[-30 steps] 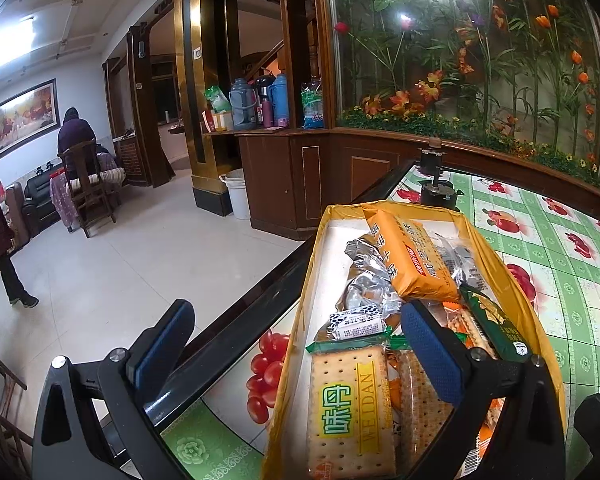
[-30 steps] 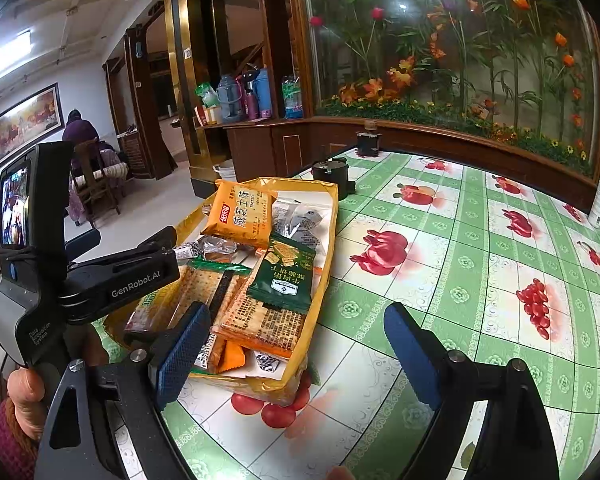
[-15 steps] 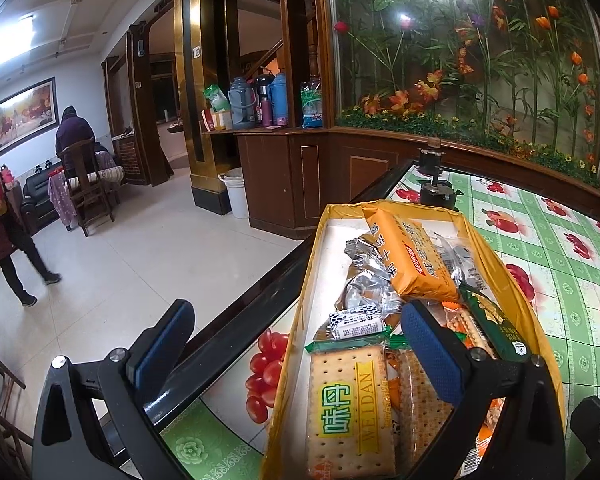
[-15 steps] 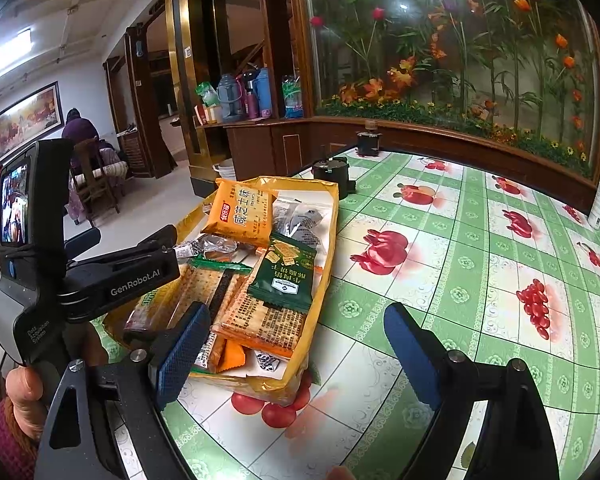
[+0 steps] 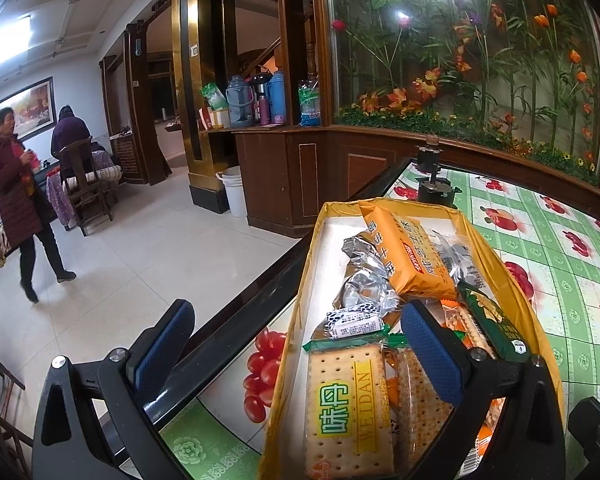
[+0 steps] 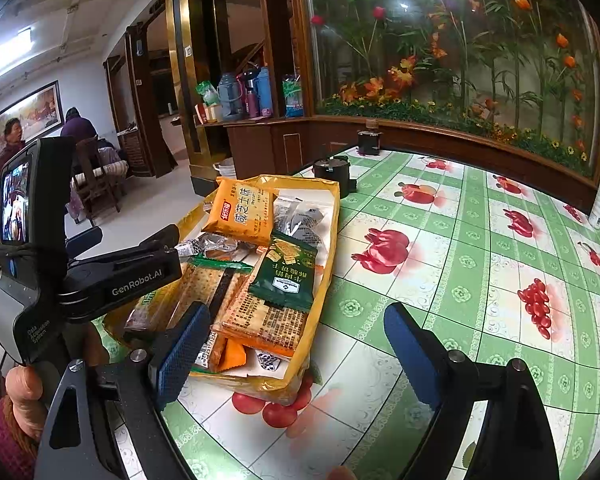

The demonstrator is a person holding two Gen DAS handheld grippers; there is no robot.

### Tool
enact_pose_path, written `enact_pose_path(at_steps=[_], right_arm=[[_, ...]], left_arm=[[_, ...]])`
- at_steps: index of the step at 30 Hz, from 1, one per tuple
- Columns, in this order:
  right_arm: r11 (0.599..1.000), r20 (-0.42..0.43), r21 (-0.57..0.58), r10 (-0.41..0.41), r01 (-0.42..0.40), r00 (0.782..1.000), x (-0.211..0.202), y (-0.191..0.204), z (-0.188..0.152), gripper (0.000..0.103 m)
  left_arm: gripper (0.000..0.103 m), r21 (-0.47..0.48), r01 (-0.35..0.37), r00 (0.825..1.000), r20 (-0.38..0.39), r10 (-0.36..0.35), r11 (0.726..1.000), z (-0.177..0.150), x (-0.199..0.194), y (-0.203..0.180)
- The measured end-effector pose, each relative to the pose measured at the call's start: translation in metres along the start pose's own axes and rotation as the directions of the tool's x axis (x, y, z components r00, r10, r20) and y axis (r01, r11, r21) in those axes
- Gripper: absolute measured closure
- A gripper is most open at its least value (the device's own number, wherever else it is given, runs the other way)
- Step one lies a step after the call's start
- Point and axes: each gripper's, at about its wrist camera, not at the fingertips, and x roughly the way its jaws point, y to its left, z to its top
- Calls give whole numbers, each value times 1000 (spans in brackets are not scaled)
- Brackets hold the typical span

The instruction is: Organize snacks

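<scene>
1. The left gripper [image 5: 296, 344] hangs with its blue-padded fingers [image 5: 432, 346] spread wide and released, nothing between them.
2. Under its right finger lies the shallow yellow tray [image 5: 504, 280] of snacks: an orange biscuit packet [image 5: 408, 256] ahead, a clear cracker pack [image 5: 346, 412] between the fingers.
3. The right gripper [image 6: 294, 350] is likewise released (holding nothing), over the green fruit-print tablecloth [image 6: 460, 264].
4. The tray sits past its left finger, a dark green packet [image 6: 286, 276] on top.

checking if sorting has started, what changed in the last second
Only the standing person in the room behind moved, walking from the picture's left edge further into view. Nothing was taken hold of or let go. Left gripper and right gripper stayed open and still; the snacks in the yellow tray lie unmoved.
</scene>
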Motion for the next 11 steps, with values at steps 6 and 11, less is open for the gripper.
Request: enact_pose_path(at_steps=[6, 11], right_arm=[[1000, 0, 0, 1, -1, 1000, 0, 0, 0, 11], [1000, 0, 2, 0, 0, 1000, -1, 0, 0, 11]], left_arm=[[0, -3, 19, 1000, 0, -19, 1000, -2, 1, -2], [0, -5, 30, 1000, -4, -30, 1000, -1, 1, 0]])
